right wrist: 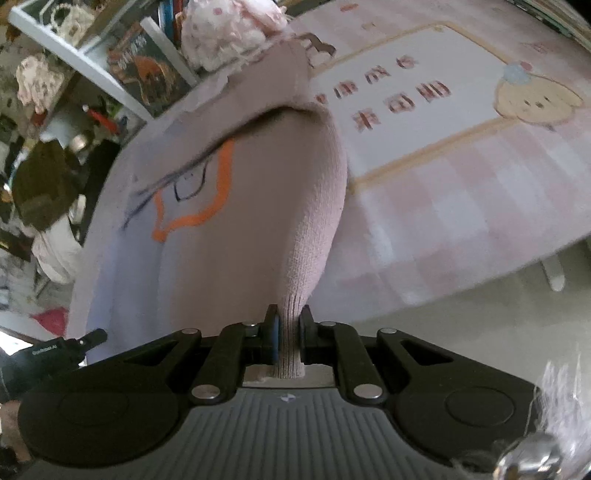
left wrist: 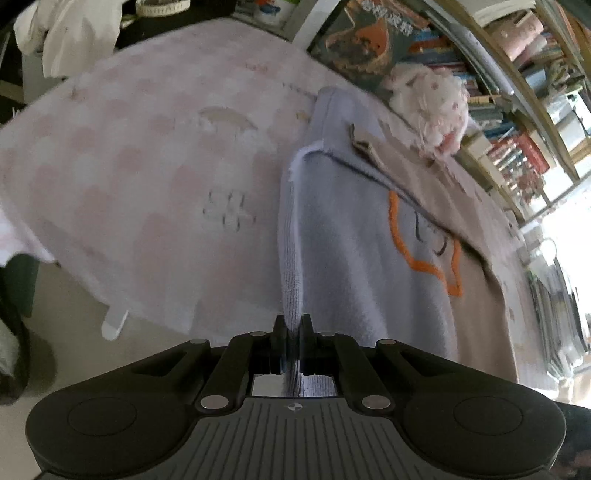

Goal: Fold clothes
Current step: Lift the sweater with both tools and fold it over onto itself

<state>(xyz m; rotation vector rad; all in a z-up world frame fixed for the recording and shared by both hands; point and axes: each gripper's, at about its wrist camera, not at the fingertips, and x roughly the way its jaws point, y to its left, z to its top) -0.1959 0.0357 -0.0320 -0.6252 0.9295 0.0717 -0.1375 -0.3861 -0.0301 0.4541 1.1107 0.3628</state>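
A knitted sweater, pale lilac-grey on one side and pinkish beige on the other with an orange outline on it, lies on the pink checked cloth of the table (left wrist: 122, 192). My left gripper (left wrist: 293, 325) is shut on the ribbed lilac hem of the sweater (left wrist: 354, 236). My right gripper (right wrist: 290, 317) is shut on the ribbed beige hem of the same sweater (right wrist: 236, 236). Both hems are pulled up off the table toward the cameras. A folded sleeve lies across the sweater's upper part.
A white and pink frilly garment (left wrist: 432, 107) lies at the far edge of the table, also in the right wrist view (right wrist: 229, 29). Bookshelves (left wrist: 524, 122) stand behind. The table's front edge and a white leg (right wrist: 552, 273) drop to a pale floor.
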